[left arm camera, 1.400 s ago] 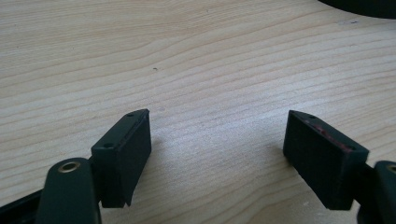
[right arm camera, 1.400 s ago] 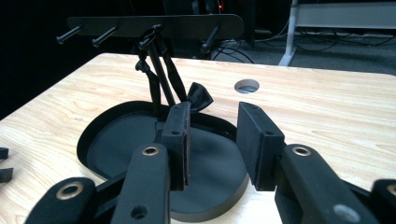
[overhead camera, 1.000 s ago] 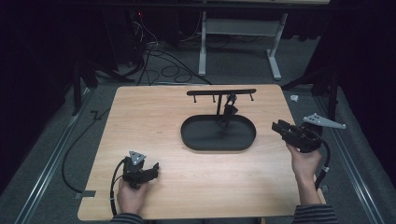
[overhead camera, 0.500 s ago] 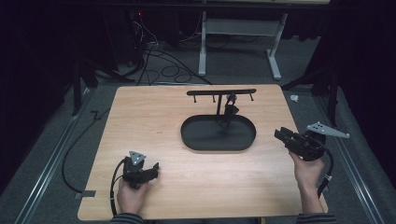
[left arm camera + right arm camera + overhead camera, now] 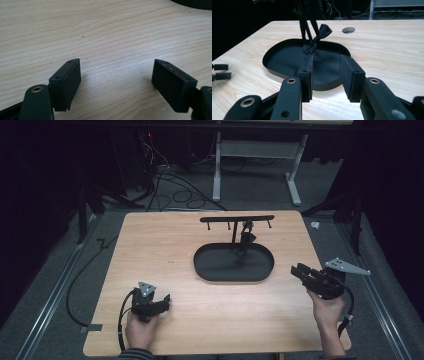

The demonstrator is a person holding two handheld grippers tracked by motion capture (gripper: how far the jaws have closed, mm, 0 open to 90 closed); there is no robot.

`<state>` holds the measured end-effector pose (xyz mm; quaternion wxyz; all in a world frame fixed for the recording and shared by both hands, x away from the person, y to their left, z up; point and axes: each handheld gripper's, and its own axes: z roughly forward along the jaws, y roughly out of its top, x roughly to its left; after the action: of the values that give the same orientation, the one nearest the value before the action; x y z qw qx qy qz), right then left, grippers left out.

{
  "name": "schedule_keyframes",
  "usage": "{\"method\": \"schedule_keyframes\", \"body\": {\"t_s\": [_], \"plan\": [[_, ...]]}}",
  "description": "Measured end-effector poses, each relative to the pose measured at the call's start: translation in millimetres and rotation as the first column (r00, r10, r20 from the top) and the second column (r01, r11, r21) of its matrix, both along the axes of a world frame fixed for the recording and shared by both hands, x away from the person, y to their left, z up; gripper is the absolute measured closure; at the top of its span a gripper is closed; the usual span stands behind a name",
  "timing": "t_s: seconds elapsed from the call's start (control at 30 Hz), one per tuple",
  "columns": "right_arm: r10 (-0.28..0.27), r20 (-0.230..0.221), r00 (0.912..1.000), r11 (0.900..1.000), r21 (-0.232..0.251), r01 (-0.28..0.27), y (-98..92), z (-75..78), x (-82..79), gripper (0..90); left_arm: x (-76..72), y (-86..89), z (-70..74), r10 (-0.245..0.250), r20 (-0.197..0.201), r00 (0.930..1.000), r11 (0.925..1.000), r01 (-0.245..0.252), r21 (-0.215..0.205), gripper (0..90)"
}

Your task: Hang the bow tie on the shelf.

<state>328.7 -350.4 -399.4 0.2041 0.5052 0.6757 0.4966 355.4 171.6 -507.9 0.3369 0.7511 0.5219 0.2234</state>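
Your right gripper (image 5: 301, 271) sits near the table's (image 5: 165, 245) right edge, at about four o'clock from the black oval tray (image 5: 220, 270), its jaws pointing toward nine o'clock at the tray's right end. The jaws stand partly apart with nothing between the pads; in the right gripper view they frame the tray's near rim (image 5: 324, 86) without touching it.

The tray lies a little right of the table's centre. A thin black stand (image 5: 235, 222) rises from its far side, with a crossbar on top (small pegs hang from it). A black bow tie (image 5: 246, 240) hangs by the post, just right of it in the high view; in the right gripper view the bow tie (image 5: 318, 37) leans against the post at twelve o'clock from your right gripper (image 5: 325, 75), well beyond the pads.

Your left gripper (image 5: 164, 301) rests low on the table near the front left, at about seven o'clock from the tray and well apart from it. Its jaws are spread wide and empty, with bare wood (image 5: 112, 45) between them in the left gripper view.
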Motion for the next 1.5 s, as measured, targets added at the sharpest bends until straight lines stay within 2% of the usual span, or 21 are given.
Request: {"method": "schedule_keyframes", "body": {"t_s": [0.87, 1.5], "plan": [[0.035, -0.019, 0.9992, 0.999, 0.006, -0.035, 11.4, -19.6, -14.2, 65.8, 0.0, 0.0, 0.0, 0.000, 0.000, 1.0000, 1.0000, 0.000, 0.000, 23.8], [0.046, -0.063, 0.9970, 0.999, 0.033, -0.044, 17.4, -42.8, -14.8, 65.8, 0.0, 0.0, 0.0, 0.000, 0.000, 1.0000, 1.0000, 0.000, 0.001, 23.8]]}}
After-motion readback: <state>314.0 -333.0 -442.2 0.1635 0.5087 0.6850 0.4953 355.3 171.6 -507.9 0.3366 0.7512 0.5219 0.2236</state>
